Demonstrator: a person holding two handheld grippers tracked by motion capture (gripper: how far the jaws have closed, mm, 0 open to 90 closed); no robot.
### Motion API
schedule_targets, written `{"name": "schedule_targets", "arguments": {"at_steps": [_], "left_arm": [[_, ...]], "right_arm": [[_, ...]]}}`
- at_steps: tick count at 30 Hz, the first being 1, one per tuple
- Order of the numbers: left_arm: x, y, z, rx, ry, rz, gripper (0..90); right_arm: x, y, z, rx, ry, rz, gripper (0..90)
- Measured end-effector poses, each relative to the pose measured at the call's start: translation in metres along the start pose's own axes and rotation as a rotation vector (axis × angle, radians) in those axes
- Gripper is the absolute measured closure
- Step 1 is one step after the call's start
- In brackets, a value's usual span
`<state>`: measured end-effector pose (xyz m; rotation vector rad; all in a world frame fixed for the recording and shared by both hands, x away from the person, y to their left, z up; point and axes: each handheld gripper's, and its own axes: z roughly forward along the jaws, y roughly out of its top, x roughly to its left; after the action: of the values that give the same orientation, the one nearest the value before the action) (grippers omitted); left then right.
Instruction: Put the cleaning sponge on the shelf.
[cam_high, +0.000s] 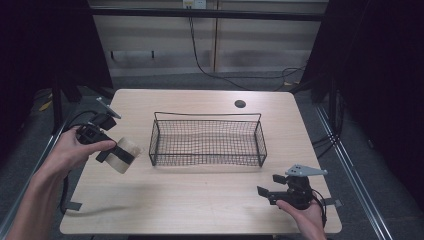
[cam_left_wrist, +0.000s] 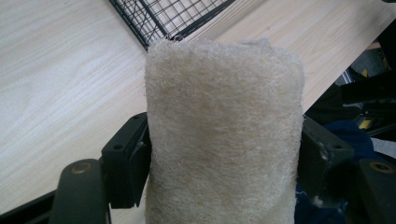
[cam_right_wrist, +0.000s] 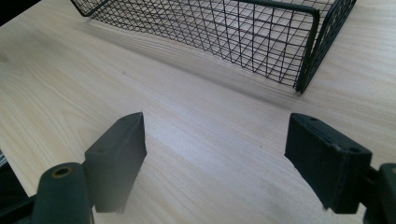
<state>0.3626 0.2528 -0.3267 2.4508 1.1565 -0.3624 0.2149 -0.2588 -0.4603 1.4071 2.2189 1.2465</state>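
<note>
My left gripper (cam_high: 121, 154) has its 2 jaws closed on the sides of a rolled beige towel (cam_high: 123, 155), and the pads press into the pile on both flanks, as my left gripper view shows on the roll (cam_left_wrist: 224, 135). The roll is off the counter (cam_high: 200, 200), held in the air just left of the wire basket (cam_high: 207, 161).

What the next move turns on, as I judge it: the basket lies to the right of the roll and slightly beyond it, with its near left corner the closest part. In my left gripper view that corner (cam_left_wrist: 159, 28) sits straight ahead, just past the roll's far end. The roll's long axis runs along my jaws, pointing down and to the right toward that corner, while the basket's long side runs left to right across the counter. So I expect I have to carry the roll over the left rim and turn it to lie along the basket.

My left hand (cam_high: 75, 150) is far nearer the basket's left end. My right gripper (cam_high: 266, 194) rests low at the counter's near right edge, jaws wide apart with nothing between them, looking at the basket's right corner (cam_right_wrist: 308, 51).

The towel looks coarse and fuzzy, pale cream, tightly rolled into a stubby cylinder.
</note>
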Motion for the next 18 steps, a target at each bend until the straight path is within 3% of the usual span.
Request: {"name": "schedule_targets", "arguments": {"at_steps": [8, 18], "left_arm": [[-0.012, 0.019, 0.001, 0.009, 0.001, 0.025, 28.9], [-0.021, 0.046, 0.001, 0.013, 0.009, 0.015, 28.9]], "right_arm": [[0.000, 0.000, 0.000, 0.001, 0.003, 0.001, 20.1], [0.000, 0.000, 0.000, 0.003, 0.006, 0.000, 20.1]]}}
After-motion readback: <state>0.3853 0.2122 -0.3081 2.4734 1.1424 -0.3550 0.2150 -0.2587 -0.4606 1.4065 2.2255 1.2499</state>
